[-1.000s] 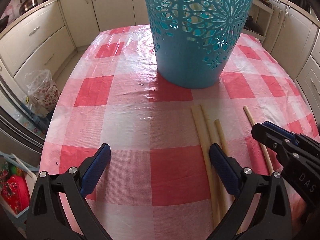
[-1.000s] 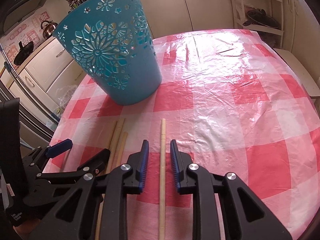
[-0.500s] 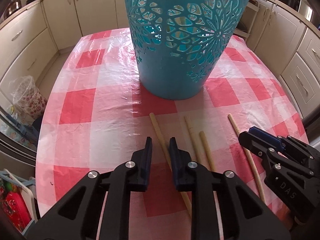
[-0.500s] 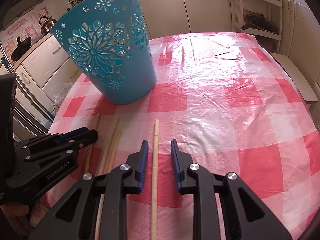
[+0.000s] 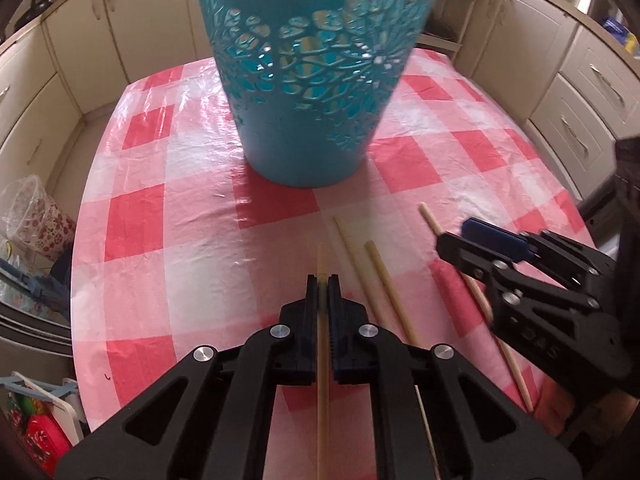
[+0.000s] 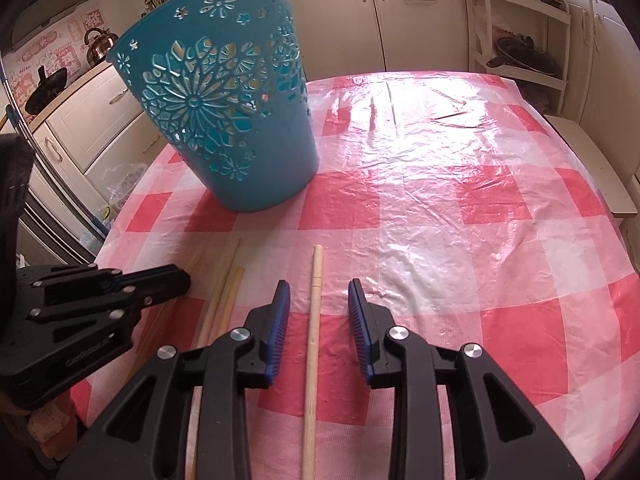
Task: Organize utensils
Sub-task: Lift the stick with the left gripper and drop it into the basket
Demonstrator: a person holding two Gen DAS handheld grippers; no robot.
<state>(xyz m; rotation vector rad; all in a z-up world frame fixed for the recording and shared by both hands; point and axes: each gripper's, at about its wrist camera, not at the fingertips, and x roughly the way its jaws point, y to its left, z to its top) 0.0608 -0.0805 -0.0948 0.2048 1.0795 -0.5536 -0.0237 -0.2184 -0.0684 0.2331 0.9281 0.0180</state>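
A teal perforated basket [image 5: 312, 80] stands on the red-and-white checked tablecloth [image 5: 168, 220]; it also shows in the right wrist view [image 6: 240, 120]. My left gripper [image 5: 323, 280] is shut on a thin wooden stick [image 5: 322, 380] and holds it lengthwise between the jaws. Two more sticks [image 5: 376, 276] lie just right of it. My right gripper [image 6: 316, 292] is open, its jaws on either side of a fourth stick [image 6: 313, 320] that lies on the cloth. The left gripper shows at the left of the right wrist view [image 6: 120, 284].
Cream kitchen cabinets [image 6: 340, 12] surround the table. A kettle [image 6: 98, 46] sits on the counter at back left. A shelf rack with pans [image 6: 524, 52] stands at back right. A plastic bag [image 5: 36, 216] lies on the floor left of the table.
My left gripper closed from wide open onto one stick, which now points straight ahead. My right gripper opened wider around its stick.
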